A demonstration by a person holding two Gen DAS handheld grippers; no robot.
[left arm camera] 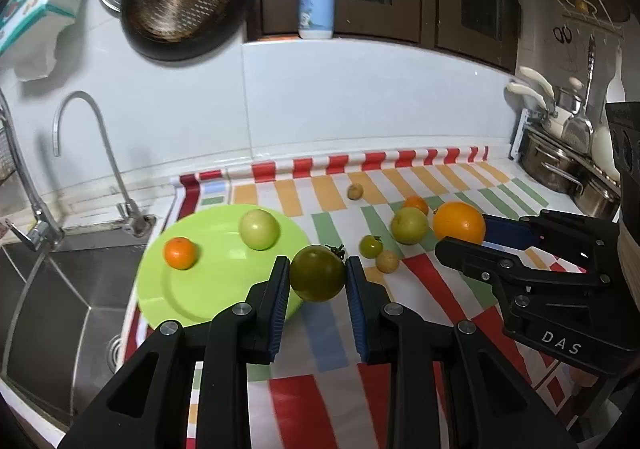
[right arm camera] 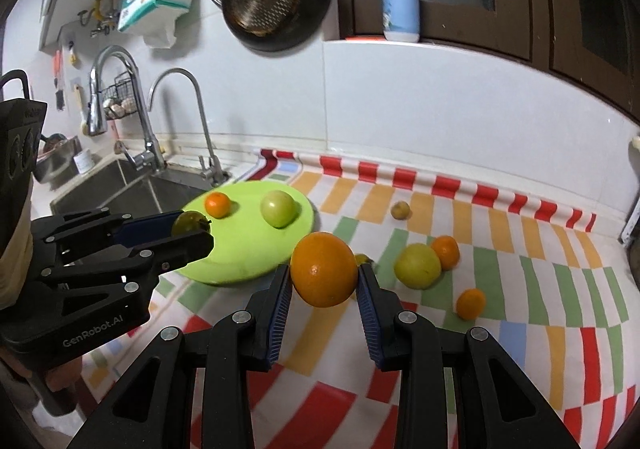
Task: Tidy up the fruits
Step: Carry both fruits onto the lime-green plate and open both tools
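My left gripper (left arm camera: 318,273) is shut on a dark green tomato (left arm camera: 317,273) and holds it above the near right rim of the lime green plate (left arm camera: 208,289). The plate holds a small orange (left arm camera: 181,253) and a pale green fruit (left arm camera: 259,229). My right gripper (right arm camera: 324,277) is shut on a large orange (right arm camera: 324,275) above the striped cloth. The right gripper also shows in the left wrist view (left arm camera: 460,239). In the right wrist view the left gripper (right arm camera: 192,227) hovers over the plate (right arm camera: 240,257).
Loose on the striped cloth (left arm camera: 320,333) lie a yellow-green fruit (left arm camera: 409,225), a small orange (left arm camera: 416,204), a small green tomato (left arm camera: 371,246) and two small tan fruits (left arm camera: 387,261). A sink (left arm camera: 60,289) with taps lies left. Pots (left arm camera: 560,165) stand right.
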